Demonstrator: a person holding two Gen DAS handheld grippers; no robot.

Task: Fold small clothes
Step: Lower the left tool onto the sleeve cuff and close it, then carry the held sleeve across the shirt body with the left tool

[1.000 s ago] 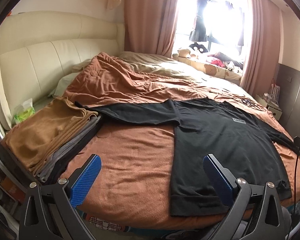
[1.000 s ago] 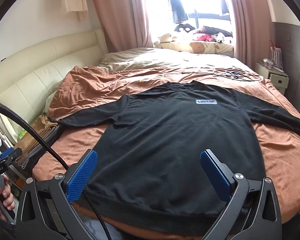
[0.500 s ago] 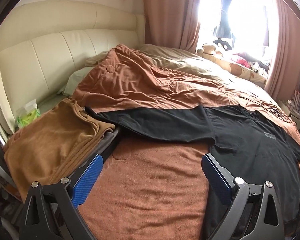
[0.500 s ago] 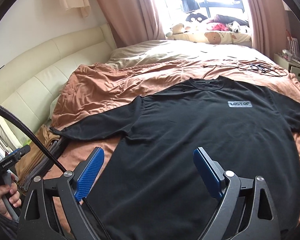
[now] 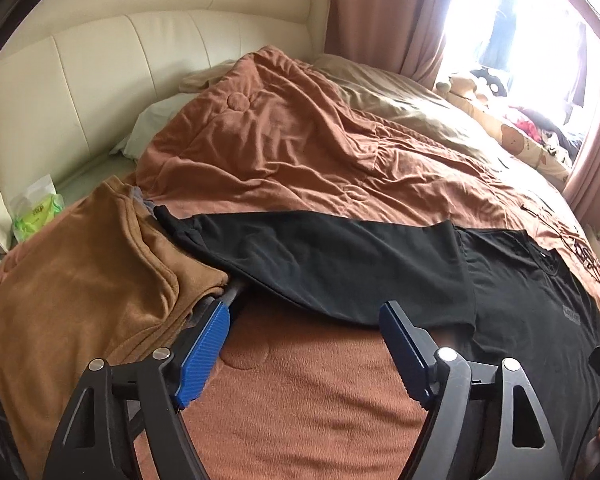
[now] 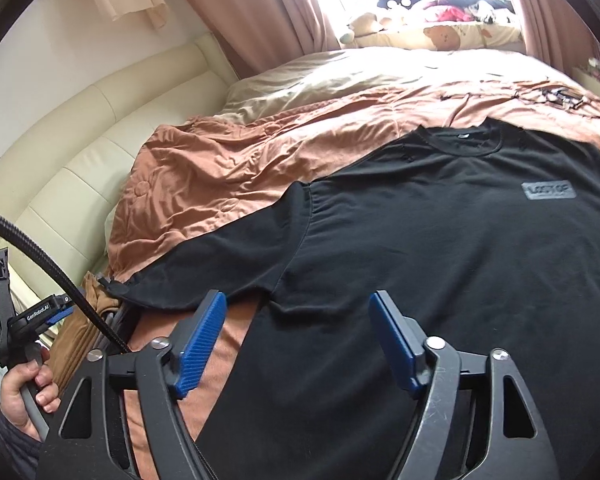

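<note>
A black long-sleeved shirt [image 6: 440, 248] with a grey chest label lies spread flat, front up, on the brown bed cover. Its left sleeve [image 5: 332, 268] stretches out to a stack of folded clothes [image 5: 80, 292] topped by a tan garment. My left gripper [image 5: 304, 344] is open and empty, low over the cover just in front of that sleeve. My right gripper [image 6: 296, 340] is open and empty, over the shirt's side near the armpit. The shirt's right sleeve is out of view.
A crumpled brown duvet [image 5: 284, 140] and beige sheet fill the far bed. A cream padded headboard [image 5: 100, 60] stands at the left with a tissue pack [image 5: 36, 212] by it. Black cables [image 6: 560, 98] lie beyond the collar. Stuffed toys sit at the window.
Both grippers have moved forward and left, closer to the shirt's left sleeve and armpit. Both stay open. The shirt has not moved.
</note>
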